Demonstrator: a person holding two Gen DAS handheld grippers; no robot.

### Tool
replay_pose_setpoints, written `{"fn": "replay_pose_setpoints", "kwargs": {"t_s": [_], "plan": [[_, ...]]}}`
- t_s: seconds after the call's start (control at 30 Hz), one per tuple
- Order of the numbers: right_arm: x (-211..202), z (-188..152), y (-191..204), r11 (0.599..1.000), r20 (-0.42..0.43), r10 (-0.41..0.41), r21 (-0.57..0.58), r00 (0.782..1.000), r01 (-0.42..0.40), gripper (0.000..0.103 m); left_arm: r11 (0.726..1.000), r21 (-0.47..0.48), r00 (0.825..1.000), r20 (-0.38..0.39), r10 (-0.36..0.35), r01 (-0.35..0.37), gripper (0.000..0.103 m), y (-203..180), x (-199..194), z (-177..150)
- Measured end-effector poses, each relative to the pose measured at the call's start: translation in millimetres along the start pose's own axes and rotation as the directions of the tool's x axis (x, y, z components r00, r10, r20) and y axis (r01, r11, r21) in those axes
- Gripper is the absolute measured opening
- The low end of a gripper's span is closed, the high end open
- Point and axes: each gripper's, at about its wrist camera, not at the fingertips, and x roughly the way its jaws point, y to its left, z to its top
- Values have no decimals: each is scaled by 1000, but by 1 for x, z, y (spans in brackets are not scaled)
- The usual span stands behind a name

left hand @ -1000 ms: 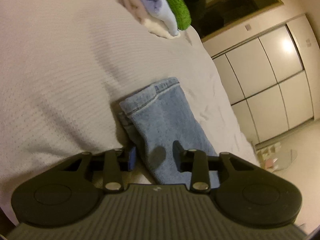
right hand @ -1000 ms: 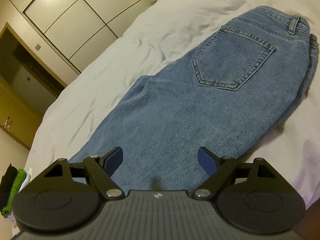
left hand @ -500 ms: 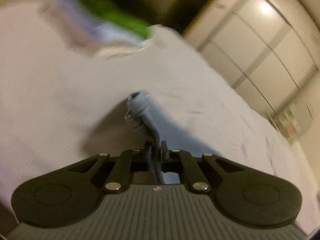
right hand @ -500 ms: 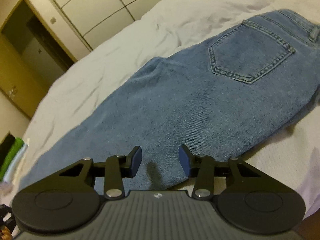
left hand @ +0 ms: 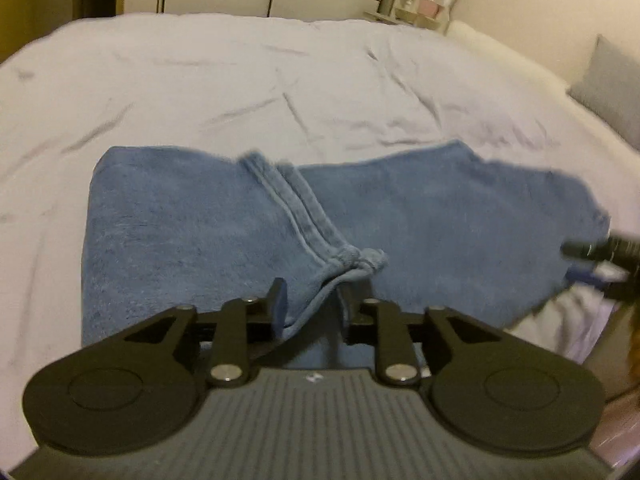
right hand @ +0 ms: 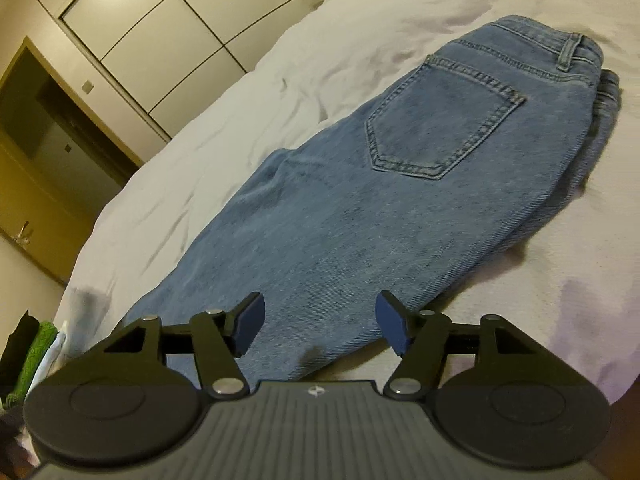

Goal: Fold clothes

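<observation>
Blue jeans (left hand: 180, 220) lie on the white bed (left hand: 240, 80), the leg end folded back over the rest. My left gripper (left hand: 314, 300) hovers just above them. Its jaws are opening, and the stitched leg hem (left hand: 352, 258) still sits loosely between the fingers. In the right wrist view the jeans (right hand: 400, 200) stretch away from me, back pocket (right hand: 440, 120) up and waistband at the far right. My right gripper (right hand: 320, 320) hangs over the thigh part, jaws opening, pads clear of the denim. That gripper (left hand: 580, 264) also shows blurred at the left wrist view's right edge.
Several folded clothes (right hand: 40, 352), one green, are stacked at the bed's left end. White wardrobe doors (right hand: 160, 20) and a dark doorway (right hand: 52, 128) stand beyond the bed. A grey pillow (left hand: 612, 80) lies at the far right, and a small shelf (left hand: 420, 0) stands behind it.
My left gripper shut on the leg hem, swung it across onto the rest of the jeans while rolling, and its jaws have parted. The right jaws narrowed, then widened again.
</observation>
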Motion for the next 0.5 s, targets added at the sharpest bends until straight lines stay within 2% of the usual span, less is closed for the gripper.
{"fn": "replay_pose_setpoints", "kwargs": {"t_s": [0.07, 0.13, 0.2, 0.3, 0.33, 0.4, 0.5], "plan": [[-4, 0, 0, 1000, 5, -3, -1, 1000, 3, 66, 994, -11, 994, 30, -105, 106, 23, 9, -17, 2], [-10, 1, 2, 1000, 11, -3, -4, 1000, 3, 66, 989, -26, 987, 57, -147, 149, 25, 20, -38, 4], [-13, 0, 6, 1000, 12, 25, 6, 1000, -25, 68, 992, -31, 989, 84, -118, 121, 29, 34, -57, 1], [-6, -11, 27, 991, -32, 134, 11, 990, -134, 66, 994, -95, 996, 73, -42, 49, 30, 60, -67, 2], [-4, -15, 35, 985, -47, 171, 13, 984, -171, 63, 991, -132, 998, 55, -6, 14, 30, 73, -65, 2], [5, -26, 51, 969, -98, 245, 25, 964, -244, 61, 978, -203, 999, -35, 37, -43, 30, 102, -49, 5], [26, -45, 69, 954, -180, 301, 68, 936, -293, 59, 977, -202, 994, -98, 45, -65, 30, 115, -36, 5]]}}
